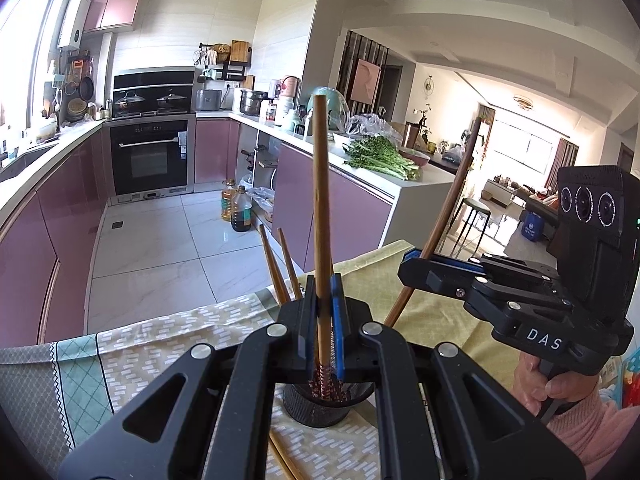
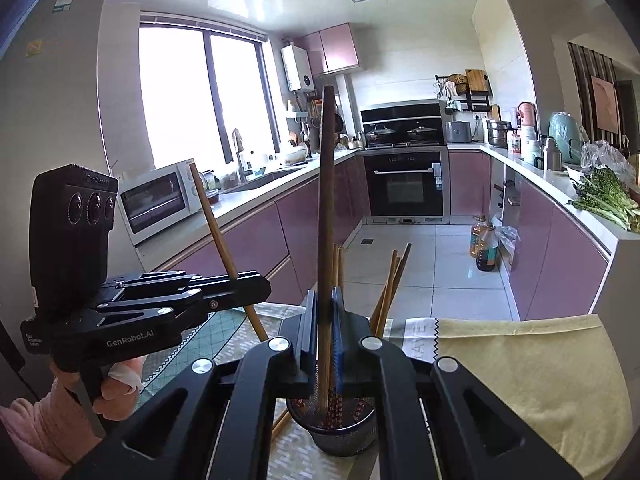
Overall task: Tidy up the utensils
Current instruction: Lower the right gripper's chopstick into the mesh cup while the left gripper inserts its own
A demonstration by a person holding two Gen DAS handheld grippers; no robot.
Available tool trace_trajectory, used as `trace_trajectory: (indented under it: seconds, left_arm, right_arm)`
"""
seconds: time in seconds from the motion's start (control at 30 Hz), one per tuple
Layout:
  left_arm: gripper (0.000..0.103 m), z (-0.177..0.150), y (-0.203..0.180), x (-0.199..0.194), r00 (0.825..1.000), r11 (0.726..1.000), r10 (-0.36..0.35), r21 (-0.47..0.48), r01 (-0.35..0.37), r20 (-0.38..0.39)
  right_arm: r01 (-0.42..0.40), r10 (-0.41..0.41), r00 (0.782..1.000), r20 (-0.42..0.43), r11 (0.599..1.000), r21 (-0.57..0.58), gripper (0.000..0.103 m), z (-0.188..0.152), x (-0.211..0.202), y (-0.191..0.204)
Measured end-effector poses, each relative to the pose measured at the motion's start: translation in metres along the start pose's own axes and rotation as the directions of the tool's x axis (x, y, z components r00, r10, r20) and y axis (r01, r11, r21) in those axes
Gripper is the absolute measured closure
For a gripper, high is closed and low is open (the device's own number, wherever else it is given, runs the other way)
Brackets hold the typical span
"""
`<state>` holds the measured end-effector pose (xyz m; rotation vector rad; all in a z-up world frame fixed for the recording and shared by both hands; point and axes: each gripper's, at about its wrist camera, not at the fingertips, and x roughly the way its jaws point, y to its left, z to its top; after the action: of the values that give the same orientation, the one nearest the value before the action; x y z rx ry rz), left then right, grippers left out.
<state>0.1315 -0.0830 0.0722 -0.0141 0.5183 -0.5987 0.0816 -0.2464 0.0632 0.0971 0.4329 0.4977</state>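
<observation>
A black mesh holder [image 1: 316, 408] [image 2: 344, 432] stands on the table under both grippers, with several chopsticks [image 1: 276, 268] [image 2: 390, 284] leaning in it. My left gripper [image 1: 324, 292] [image 2: 256, 280] is shut on a light wooden chopstick [image 1: 322, 184] [image 2: 214, 224], whose patterned lower end reaches into the holder. My right gripper [image 2: 325, 300] [image 1: 412, 264] is shut on a darker chopstick [image 2: 326, 184] [image 1: 452, 196], whose lower end also dips into the holder. A person's hand holds each gripper's handle. Loose chopsticks [image 1: 286, 460] [image 2: 280, 426] lie on the cloth beside the holder.
The table carries a yellow and green patterned cloth [image 1: 160, 344] [image 2: 520, 380]. Beyond its edge is tiled kitchen floor with oil bottles [image 1: 238, 210] [image 2: 484, 246]. Pink cabinets line both sides; greens [image 1: 380, 156] lie on the right counter, and a microwave [image 2: 156, 202] sits on the left one.
</observation>
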Motion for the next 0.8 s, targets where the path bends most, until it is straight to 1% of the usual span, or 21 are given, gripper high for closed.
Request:
trace_trajectory:
  seconds: [0.27, 0.43, 0.63, 0.8]
  left_arm:
    - [0.096, -0.007, 0.001, 0.013, 0.997, 1.0, 0.005, 0.026, -0.003, -0.075]
    - [0.096, -0.013, 0.004, 0.021, 0.993, 0.999, 0.003, 0.036, 0.001, -0.12]
    - [0.096, -0.019, 0.009, 0.032, 0.984, 0.999, -0.007, 0.033, 0.013, -0.177]
    - [0.095, -0.023, 0.013, 0.046, 0.974, 1.0, -0.002, 0.023, 0.007, -0.225]
  right_arm:
    - [0.01, -0.01, 0.998, -0.055, 1.0, 0.008, 0.097, -0.005, 0.014, -0.008]
    - [0.015, -0.014, 0.994, -0.104, 1.0, 0.007, 0.097, -0.011, 0.025, -0.011]
    - [0.021, -0.018, 0.986, -0.164, 1.0, 0.016, 0.097, -0.018, 0.042, -0.015]
    - [0.03, -0.022, 0.98, -0.198, 0.999, 0.035, 0.097, -0.023, 0.055, -0.021]
